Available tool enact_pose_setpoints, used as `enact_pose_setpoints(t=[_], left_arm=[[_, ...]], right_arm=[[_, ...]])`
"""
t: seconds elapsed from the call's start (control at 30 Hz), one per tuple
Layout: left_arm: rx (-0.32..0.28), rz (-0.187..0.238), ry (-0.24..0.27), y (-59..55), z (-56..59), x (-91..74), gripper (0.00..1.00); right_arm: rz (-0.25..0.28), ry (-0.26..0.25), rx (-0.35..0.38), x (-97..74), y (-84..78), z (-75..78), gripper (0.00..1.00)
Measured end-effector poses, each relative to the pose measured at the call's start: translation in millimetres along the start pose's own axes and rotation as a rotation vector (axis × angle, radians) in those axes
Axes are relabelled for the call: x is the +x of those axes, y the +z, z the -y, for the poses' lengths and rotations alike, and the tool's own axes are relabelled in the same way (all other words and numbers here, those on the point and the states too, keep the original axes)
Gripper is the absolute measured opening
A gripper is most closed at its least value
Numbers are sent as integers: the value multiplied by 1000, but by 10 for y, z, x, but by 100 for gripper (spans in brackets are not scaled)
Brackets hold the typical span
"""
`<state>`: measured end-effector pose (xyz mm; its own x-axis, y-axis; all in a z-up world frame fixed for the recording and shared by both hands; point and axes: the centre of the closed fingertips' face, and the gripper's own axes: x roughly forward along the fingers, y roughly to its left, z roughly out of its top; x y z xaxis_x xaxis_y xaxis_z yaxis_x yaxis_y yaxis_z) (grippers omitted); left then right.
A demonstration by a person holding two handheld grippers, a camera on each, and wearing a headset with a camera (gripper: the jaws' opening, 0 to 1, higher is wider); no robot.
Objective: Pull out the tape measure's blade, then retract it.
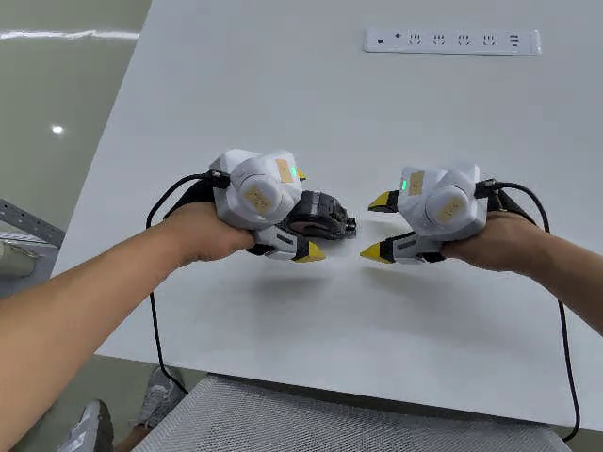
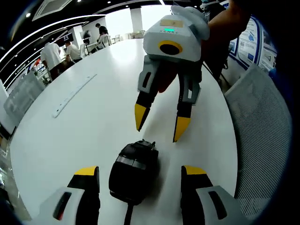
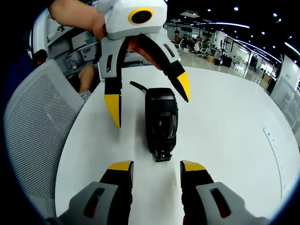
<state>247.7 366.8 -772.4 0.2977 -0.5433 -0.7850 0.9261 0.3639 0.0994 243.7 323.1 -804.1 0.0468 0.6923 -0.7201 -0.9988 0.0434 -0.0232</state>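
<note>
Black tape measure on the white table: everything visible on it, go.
The black tape measure is a rounded, plastic-looking case lying on the white table. Its blade looks fully retracted, the hook end facing the right gripper; a black strap trails from the back. It sits between the left gripper's open jaws, with gaps on both sides.

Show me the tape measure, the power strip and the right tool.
tape measure [image 1: 321, 215], head view, its black case.
power strip [image 1: 452, 41], head view, middle of its top.
right tool [image 1: 375, 226], head view, midway between its yellow tips.

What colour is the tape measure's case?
The tape measure is black, clearest in the right gripper view.
</note>
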Motion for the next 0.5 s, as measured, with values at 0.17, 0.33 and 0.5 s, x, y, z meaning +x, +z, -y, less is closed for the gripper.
enact_pose_setpoints(t=[0.17,0.33,0.5], left_arm=[[44,-17,-8,0,-11,10,62],[70,-29,-14,-3,-26,10,59],[99,-44,-22,-13,-34,16,57]], right_arm=[[2,13,-7,91,-2,37,33],[0,27,-24,161,-1,45,30],[0,30,-28,188,-8,60,26]])
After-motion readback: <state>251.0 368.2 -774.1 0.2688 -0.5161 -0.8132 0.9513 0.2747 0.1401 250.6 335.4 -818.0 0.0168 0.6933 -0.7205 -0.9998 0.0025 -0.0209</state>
